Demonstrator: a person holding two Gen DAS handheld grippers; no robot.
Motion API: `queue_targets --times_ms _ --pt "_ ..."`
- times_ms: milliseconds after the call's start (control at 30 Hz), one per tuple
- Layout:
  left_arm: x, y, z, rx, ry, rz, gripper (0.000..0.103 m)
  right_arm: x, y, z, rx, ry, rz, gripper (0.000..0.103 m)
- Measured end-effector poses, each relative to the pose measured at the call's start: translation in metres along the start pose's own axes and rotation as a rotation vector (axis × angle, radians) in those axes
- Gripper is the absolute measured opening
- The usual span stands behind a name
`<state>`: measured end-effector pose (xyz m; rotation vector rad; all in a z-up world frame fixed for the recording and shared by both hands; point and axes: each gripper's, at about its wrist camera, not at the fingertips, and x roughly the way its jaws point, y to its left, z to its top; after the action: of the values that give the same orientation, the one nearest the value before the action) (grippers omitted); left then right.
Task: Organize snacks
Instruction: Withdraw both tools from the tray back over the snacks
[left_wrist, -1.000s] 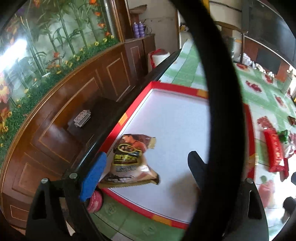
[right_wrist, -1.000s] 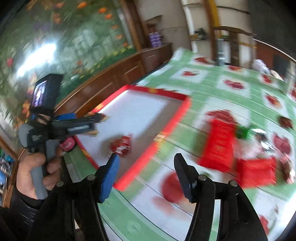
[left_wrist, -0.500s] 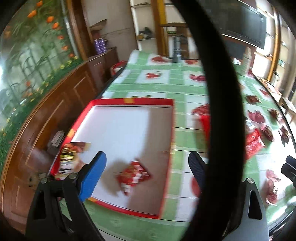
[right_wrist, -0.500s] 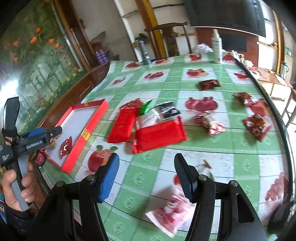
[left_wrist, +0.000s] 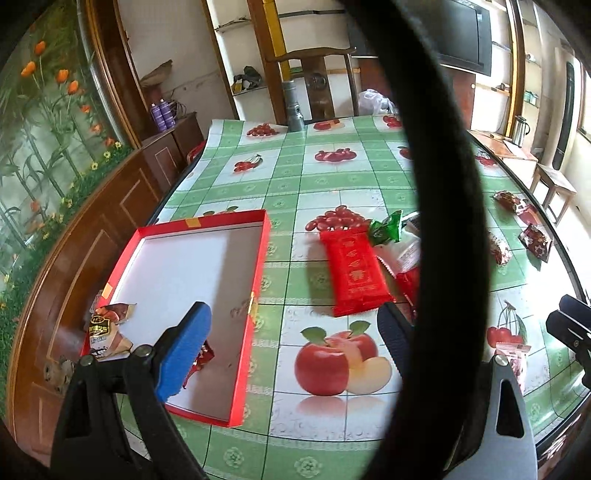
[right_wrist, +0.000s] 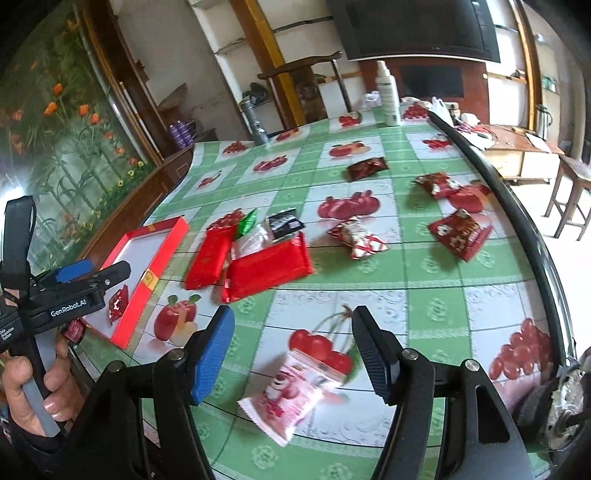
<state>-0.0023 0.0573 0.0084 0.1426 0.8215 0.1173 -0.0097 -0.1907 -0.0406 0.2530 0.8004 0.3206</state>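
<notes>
I am working over a table (right_wrist: 369, 280) covered in a green and white checked cloth printed with fruit. The only writing I can read clearly is "GenRobot.AI", in white on the black body of my left gripper (right_wrist: 72, 275), which a hand (right_wrist: 27, 387) holds at the left edge of the right wrist view. The packets carry print, but it is too small or blurred to read.

My right gripper (right_wrist: 291, 354) hangs over the near edge of the table, its jaws spread and opening. A pink and white snack packet (right_wrist: 291, 391) lies flat on the cloth below the gap, its long axis running from near left to far right; the pads are not on it.

In the left wrist view, my left gripper's (left_wrist: 291, 339) jaws stand wide apart with nothing between them. A shallow red box (left_wrist: 255, 295) with a white floor sits at the left side of the table, long axis running near to far. Inside it, at the near end, lie a brown and cream packet (left_wrist: 105, 330) in the left corner and a small red packet (left_wrist: 203, 360) partly behind the blue pad.

Right of the box lies a long red packet (left_wrist: 354, 273), pointing near to far, with a green wrapper (left_wrist: 388, 229) at its far end. More red packets (right_wrist: 461, 230) lie scattered on the far right.
</notes>
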Motion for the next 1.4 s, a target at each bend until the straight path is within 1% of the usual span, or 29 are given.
queue_targets --times_ms 133,433,967,1133,1233,1400 --pt "0.001 -0.005 0.002 -0.001 0.000 0.002 0.092 -0.003 -0.007 -0.001 0.013 -0.006 -0.010 0.067" --pt "0.001 -0.007 0.001 -0.004 0.000 -0.006 0.092 -0.002 -0.006 0.000 0.009 -0.006 -0.007 0.068" --pt "0.011 0.005 -0.001 -0.029 0.024 -0.023 0.092 0.006 0.001 0.002 -0.009 0.010 -0.015 0.068" --pt "0.020 0.009 -0.002 -0.048 0.047 -0.052 0.092 0.010 -0.002 0.004 -0.005 0.012 -0.020 0.068" --pt "0.026 0.011 -0.003 -0.057 0.064 -0.050 0.092 0.011 -0.004 0.004 0.001 0.011 -0.022 0.068" --pt "0.029 0.011 -0.003 -0.068 0.073 -0.068 0.092 0.014 -0.008 0.004 0.012 0.018 -0.023 0.068"
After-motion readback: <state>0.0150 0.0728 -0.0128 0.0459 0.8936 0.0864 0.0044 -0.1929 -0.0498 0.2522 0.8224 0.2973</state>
